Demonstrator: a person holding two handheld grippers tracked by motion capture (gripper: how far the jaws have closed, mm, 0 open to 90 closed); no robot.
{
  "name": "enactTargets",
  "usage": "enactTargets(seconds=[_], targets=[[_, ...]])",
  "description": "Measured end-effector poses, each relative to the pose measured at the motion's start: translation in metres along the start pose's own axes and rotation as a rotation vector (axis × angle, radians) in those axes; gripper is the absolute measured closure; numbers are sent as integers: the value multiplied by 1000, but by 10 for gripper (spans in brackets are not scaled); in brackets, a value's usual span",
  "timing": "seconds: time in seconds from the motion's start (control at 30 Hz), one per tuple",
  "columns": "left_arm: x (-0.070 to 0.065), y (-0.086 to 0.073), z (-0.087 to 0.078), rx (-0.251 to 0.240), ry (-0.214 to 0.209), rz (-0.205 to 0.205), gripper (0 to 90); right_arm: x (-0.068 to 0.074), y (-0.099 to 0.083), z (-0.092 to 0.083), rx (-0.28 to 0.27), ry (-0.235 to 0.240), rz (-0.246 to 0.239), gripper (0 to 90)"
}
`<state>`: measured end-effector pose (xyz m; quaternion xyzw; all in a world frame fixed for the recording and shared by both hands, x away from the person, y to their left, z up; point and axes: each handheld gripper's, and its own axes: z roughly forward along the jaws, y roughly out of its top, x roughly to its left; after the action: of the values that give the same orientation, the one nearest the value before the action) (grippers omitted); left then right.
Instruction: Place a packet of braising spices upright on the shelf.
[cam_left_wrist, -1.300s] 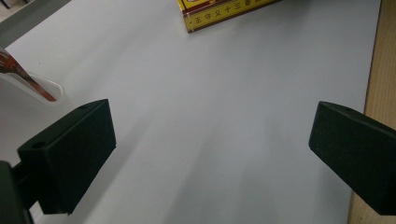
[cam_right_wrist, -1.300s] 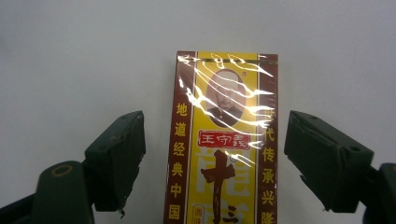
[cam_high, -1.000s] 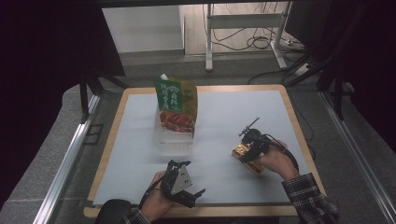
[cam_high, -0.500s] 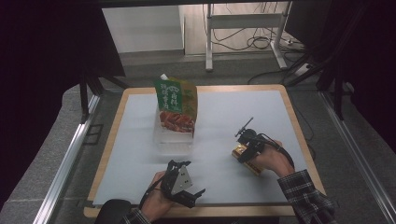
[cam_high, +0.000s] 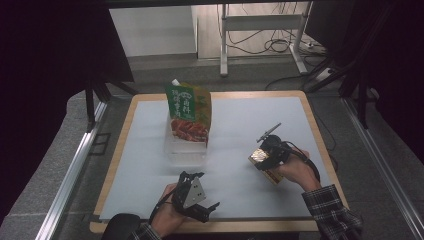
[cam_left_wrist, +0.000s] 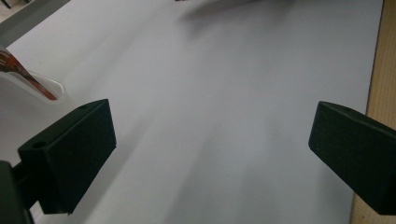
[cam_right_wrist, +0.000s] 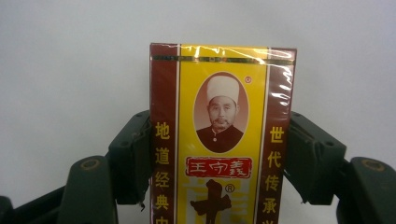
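Yellow-and-maroon box (cam_right_wrist: 222, 135) clamped in right tool (cam_right_wrist: 219, 158), high view adds left tool (cam_high: 200, 202) released, green pouch (cam_high: 189, 112).

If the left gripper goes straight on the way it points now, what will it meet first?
Probably nothing soon: ahead of the open left gripper lies bare white mat. The clear tray stays off to one side.

Counting now: two grippers are showing, a left gripper (cam_high: 202, 206) and a right gripper (cam_high: 264, 155). One box (cam_right_wrist: 222, 135) is sitting between the right one's jaws. One pouch (cam_high: 190, 112) is standing in one clear tub (cam_high: 185, 152). One desk (cam_high: 240, 125) is carrying it all.
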<state>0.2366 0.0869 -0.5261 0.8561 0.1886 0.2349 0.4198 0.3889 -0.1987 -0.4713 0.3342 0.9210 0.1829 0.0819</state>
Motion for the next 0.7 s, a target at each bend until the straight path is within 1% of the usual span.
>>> enactTargets(seconds=[0.27,0.43,0.5,0.63,0.7], targets=[[1,0,-1,2,-2,-5,4,-1,1,-12,-107,2,8,319],[1,0,-2,0,-3,-9,4,-1,3,-20,-175,11,1,319],[1,0,-3,-1,-3,-9,4,0,3,-22,-203,7,0,319],[1,0,-3,-5,0,-18,4,1,5,-26,-245,4,-9,319],[2,0,-4,-1,2,-17,4,2,6,-28,-263,5,-10,319]])
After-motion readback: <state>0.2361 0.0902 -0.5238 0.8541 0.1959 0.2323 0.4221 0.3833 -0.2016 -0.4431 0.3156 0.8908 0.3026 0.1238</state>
